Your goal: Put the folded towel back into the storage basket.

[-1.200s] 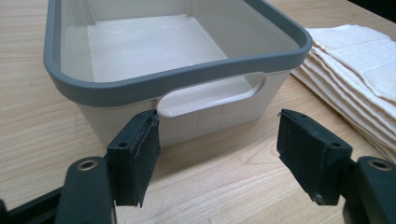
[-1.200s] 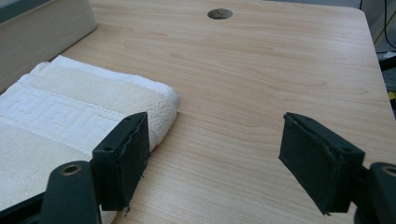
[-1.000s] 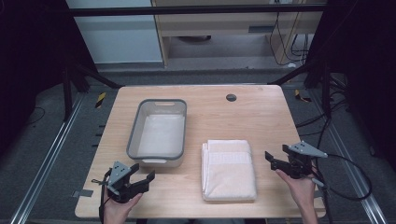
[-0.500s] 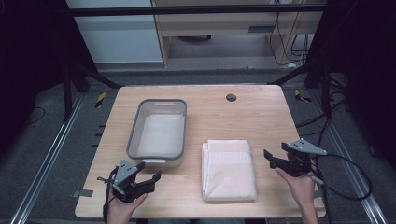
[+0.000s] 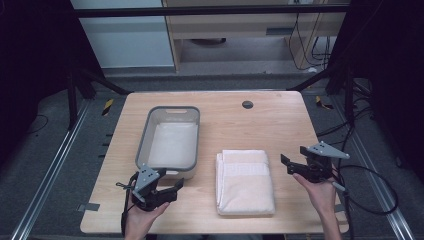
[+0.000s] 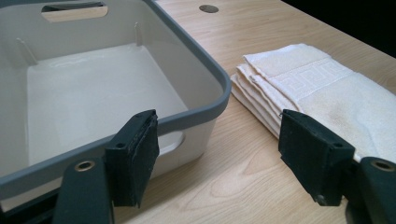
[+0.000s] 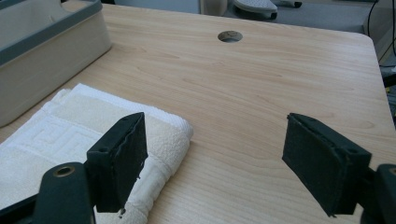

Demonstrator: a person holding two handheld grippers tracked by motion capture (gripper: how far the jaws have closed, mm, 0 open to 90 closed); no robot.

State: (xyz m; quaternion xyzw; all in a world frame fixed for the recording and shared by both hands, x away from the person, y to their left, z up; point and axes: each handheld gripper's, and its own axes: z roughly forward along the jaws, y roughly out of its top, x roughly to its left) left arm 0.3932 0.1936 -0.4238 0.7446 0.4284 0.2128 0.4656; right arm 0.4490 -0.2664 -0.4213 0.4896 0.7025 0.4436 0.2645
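A light wooden table [image 5: 280, 125] carries a grey-rimmed tub [image 5: 170, 141], with a folded cream towel [image 5: 245, 181] lying just right of the tub's near end.

Two black hand-held tools, left tool [image 5: 172, 186] and right tool [image 5: 291, 164], each topped by a grey three-cornered plate with small holes. Square black pads [image 6: 137, 154] on the jaws, edges slightly ragged. Brass-coloured rivet at each jaw base. Black cable trailing from each. Bare hands [image 5: 320, 192], no sleeves visible.
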